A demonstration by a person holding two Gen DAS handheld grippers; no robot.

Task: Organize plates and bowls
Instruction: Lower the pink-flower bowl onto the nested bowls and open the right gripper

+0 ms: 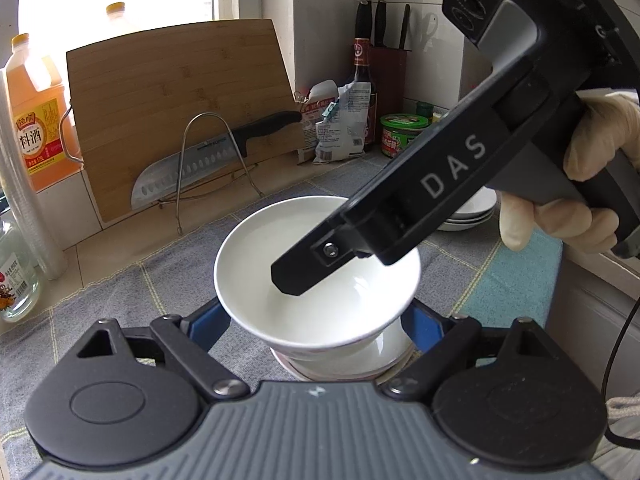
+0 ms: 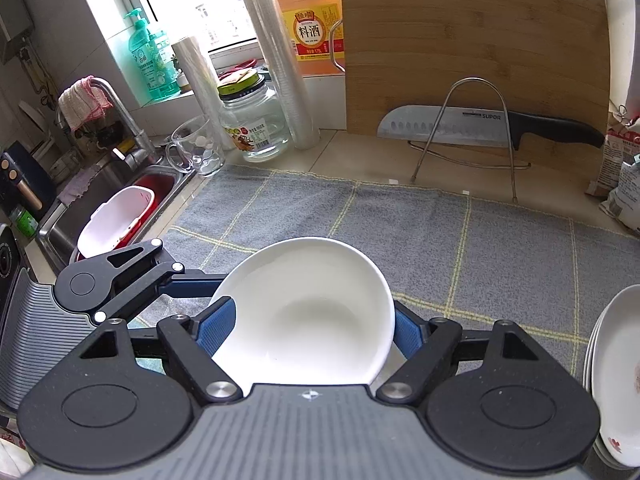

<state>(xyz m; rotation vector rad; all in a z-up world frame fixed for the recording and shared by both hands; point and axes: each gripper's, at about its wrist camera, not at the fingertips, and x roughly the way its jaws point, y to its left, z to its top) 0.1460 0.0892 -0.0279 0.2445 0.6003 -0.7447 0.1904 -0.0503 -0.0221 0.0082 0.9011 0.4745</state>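
A white bowl (image 1: 280,280) sits stacked on other white bowls (image 1: 384,354) on the grey checked cloth (image 1: 120,292). My left gripper (image 1: 316,326) stands open around the stack, its blue pads on either side, apart from it. My right gripper (image 1: 304,276) reaches down into the top bowl; one finger is inside and the rim lies between the jaws. In the right wrist view the same bowl (image 2: 312,316) fills the space between the blue pads (image 2: 216,326) of my right gripper (image 2: 308,330), which are shut on its rim. The left gripper (image 2: 120,280) shows at left.
A stack of white plates (image 1: 472,210) lies behind the right gripper, also at the right edge (image 2: 616,368). A bamboo cutting board (image 2: 472,52) and a cleaver on a wire rack (image 2: 460,124) stand at the back. Jars, bottles and a glass mug (image 2: 196,152) stand near the sink (image 2: 132,196).
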